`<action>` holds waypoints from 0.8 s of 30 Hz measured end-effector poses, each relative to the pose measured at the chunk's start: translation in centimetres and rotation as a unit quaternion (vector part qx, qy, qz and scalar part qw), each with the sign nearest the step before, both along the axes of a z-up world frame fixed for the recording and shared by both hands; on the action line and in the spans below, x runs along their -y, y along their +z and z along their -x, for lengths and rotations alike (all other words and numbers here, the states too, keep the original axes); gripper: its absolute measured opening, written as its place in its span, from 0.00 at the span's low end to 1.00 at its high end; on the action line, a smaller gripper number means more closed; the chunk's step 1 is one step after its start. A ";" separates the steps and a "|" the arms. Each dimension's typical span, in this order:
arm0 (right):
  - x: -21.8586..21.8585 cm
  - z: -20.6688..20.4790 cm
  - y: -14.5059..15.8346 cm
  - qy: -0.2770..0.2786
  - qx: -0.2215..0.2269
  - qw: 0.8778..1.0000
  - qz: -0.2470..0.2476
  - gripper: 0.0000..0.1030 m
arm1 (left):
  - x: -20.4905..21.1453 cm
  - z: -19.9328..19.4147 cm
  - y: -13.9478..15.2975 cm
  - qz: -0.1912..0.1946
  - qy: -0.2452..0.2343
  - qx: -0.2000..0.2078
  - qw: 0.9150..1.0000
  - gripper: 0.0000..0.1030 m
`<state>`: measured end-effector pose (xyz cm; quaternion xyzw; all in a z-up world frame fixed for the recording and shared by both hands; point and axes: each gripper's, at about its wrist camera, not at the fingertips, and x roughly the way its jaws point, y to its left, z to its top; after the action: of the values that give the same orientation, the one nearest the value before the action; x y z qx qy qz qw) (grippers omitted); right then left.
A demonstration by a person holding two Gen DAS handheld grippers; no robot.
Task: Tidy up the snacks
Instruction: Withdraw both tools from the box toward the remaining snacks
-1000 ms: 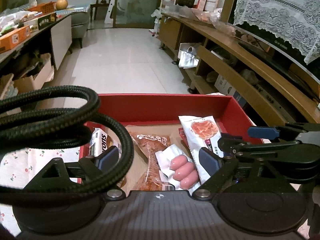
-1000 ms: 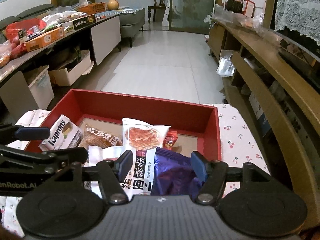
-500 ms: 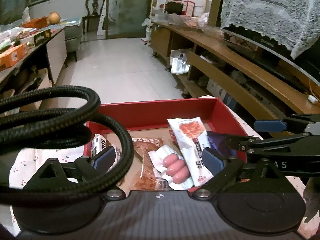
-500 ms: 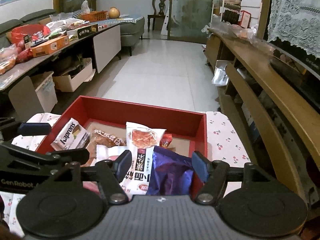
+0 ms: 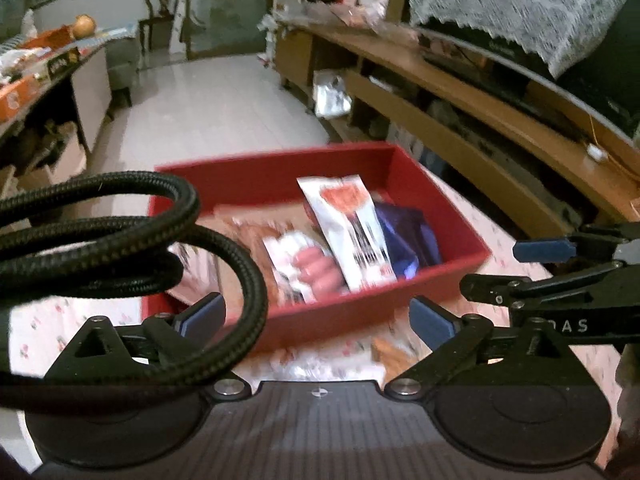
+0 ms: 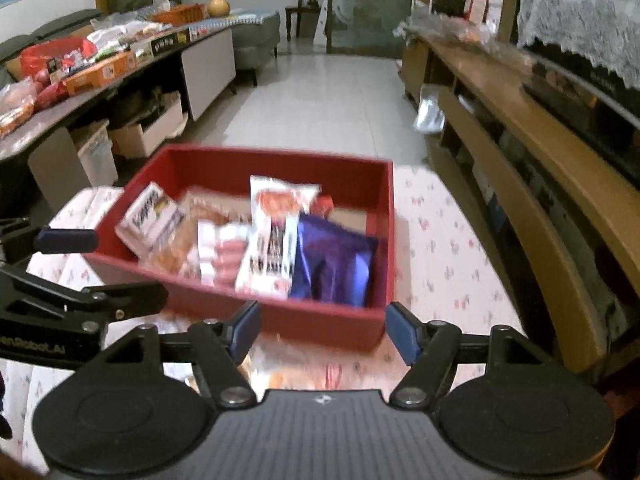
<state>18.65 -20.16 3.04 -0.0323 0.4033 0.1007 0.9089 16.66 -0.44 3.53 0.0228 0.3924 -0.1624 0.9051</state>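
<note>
While both grippers are hovering near-side of red box [image 6: 248, 322], left gripper [image 5: 316, 316] and right gripper [image 6: 322, 332] are gaping wide, jaws just opening, gripping nothing. Loose snack packet [image 6: 304, 376] is lying lower centre, just below right gripper, nearer it.

The red box [image 6: 256, 320] sits on the cherry-print bench [image 6: 440, 248]. Inside it, a purple packet [image 6: 336, 268] lies against its right wall, a white packet [image 6: 276, 236] just left of that, and a sausage pack [image 6: 224, 260] further left. The right gripper [image 6: 322, 330], jaws just widening with nothing between them, hangs before the box's near wall.
</note>
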 end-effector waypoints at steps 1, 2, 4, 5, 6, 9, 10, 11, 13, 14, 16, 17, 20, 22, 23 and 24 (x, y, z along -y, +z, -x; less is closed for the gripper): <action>0.2 0.2 -0.3 -0.002 -0.005 1.000 0.002 0.93 | 0.1 0.1 -0.4 0.003 -0.004 -0.011 1.000 0.97; 0.4 0.3 -0.6 -0.004 -0.011 1.000 0.004 0.93 | 0.2 0.1 -0.9 0.005 -0.009 -0.023 1.000 0.97; 0.9 0.3 -1.1 -0.010 -0.024 1.000 0.002 0.93 | 0.5 0.0 -1.8 0.007 -0.016 -0.050 0.999 0.97; 1.1 0.2 -1.3 -0.012 -0.030 0.999 0.000 0.93 | 0.6 0.0 -2.3 0.005 -0.016 -0.063 0.998 0.97; 1.3 0.2 -1.5 -0.012 -0.034 0.999 -0.003 0.93 | 0.8 0.0 -2.7 0.001 -0.018 -0.072 0.997 0.97; 1.5 0.1 -2.1 -0.011 -0.046 0.999 -0.003 0.93 | 0.4 -0.7 -3.4 0.016 -0.010 -0.094 0.995 0.98; 1.5 0.1 -2.3 -0.012 -0.048 0.999 -0.002 0.93 | 0.0 -1.1 -3.6 0.030 0.002 -0.103 0.994 0.99; 1.5 0.0 -2.3 -0.012 -0.049 0.999 -0.002 0.93 | -0.3 -1.7 -3.9 0.043 0.013 -0.113 0.993 0.99; 1.4 0.0 -2.2 -0.010 -0.048 0.999 -0.004 0.93 | -0.8 -2.6 -4.3 0.065 0.041 -0.129 0.989 0.99; 1.4 0.0 -2.1 -0.010 -0.047 0.999 -0.004 0.94 | -1.1 -3.0 -4.6 0.072 0.058 -0.135 0.986 0.99; 1.3 -0.1 -2.1 -0.007 -0.048 0.999 -0.006 0.94 | -1.3 -3.5 -5.1 0.071 0.087 -0.143 0.983 1.00; 1.3 -0.2 -2.2 -0.006 -0.049 0.999 -0.007 0.94 | -1.2 -3.8 -5.4 0.066 0.102 -0.147 0.982 1.00; 1.7 -0.2 -2.2 -0.004 -0.054 0.998 -0.014 0.94 | -0.8 -4.3 -6.4 0.065 0.139 -0.149 0.977 1.00; 2.1 0.0 -2.1 -0.005 -0.054 0.998 -0.020 0.94 | -0.1 -4.3 -6.4 0.044 0.158 -0.139 0.977 1.00; 2.2 0.2 -2.0 -0.004 -0.054 0.998 -0.021 0.94 | 0.5 -4.4 -6.4 0.029 0.160 -0.138 0.977 0.99; 2.4 0.3 -1.9 -0.002 -0.052 0.998 -0.021 0.94 | 1.1 -4.3 -6.5 0.011 0.154 -0.135 0.979 0.99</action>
<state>18.31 -22.54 1.13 -0.0072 0.4483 0.1083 0.8873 20.93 -1.53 -2.93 -0.0703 0.5081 -0.0265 0.8580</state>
